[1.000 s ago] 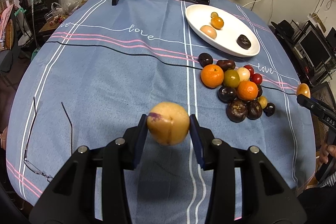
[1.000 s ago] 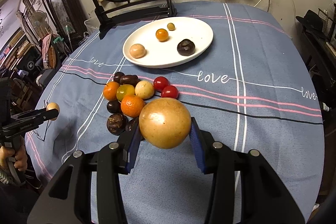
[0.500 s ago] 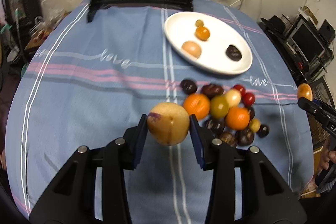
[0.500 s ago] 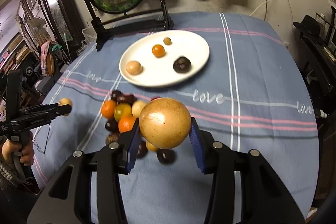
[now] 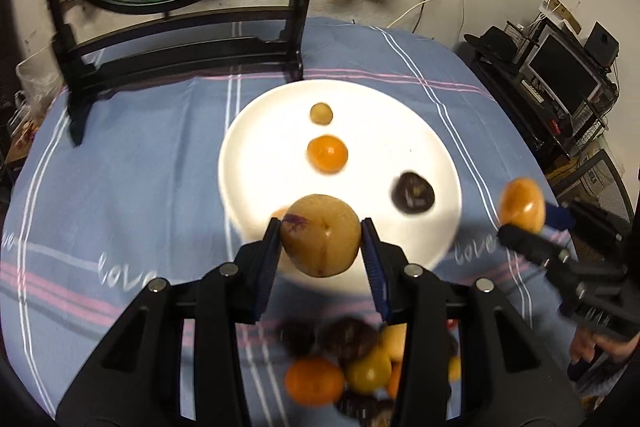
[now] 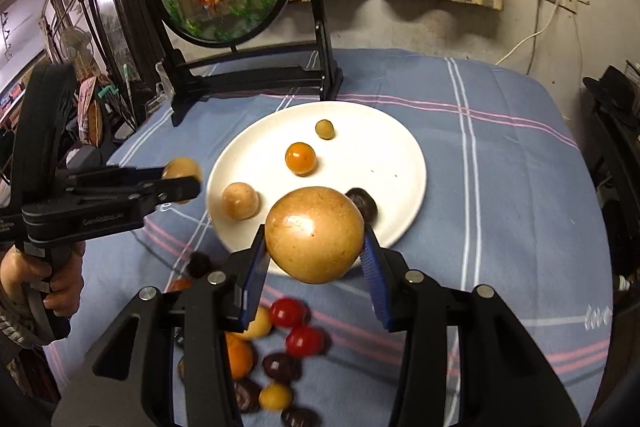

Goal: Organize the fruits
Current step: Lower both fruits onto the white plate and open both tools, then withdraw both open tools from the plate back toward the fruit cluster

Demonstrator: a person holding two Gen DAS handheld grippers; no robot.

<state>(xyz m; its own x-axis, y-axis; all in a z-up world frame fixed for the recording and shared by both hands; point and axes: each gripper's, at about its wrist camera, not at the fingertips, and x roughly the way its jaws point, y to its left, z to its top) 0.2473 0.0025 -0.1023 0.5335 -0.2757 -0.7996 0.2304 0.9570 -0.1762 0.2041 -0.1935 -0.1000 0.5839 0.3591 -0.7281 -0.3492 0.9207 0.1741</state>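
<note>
Left wrist view: a round table under a blue cloth with white and pink stripes fills the scene. A black stand with a round goldfish panel sits at the far edge, against a stained wall with a blind. Shelves with a monitor crowd the right side. The white plate lies mid-table, holding a small green fruit, an orange and a dark fruit, well apart from one another. The left gripper is clamped on a tan fruit with a purple blotch, held above the plate's near rim. The loose pile of fruit, blurred, lies under the gripper body near the table's near edge. The right gripper shows at right, past the plate's rim.

Right wrist view: the right gripper is clenched on a large golden fruit above the plate's near rim. A pale fruit also rests on the plate at its left. The left gripper comes in from the left, beside the plate's left rim. Bare cloth stretches to the right of the plate; dark furniture lines the left wall.
</note>
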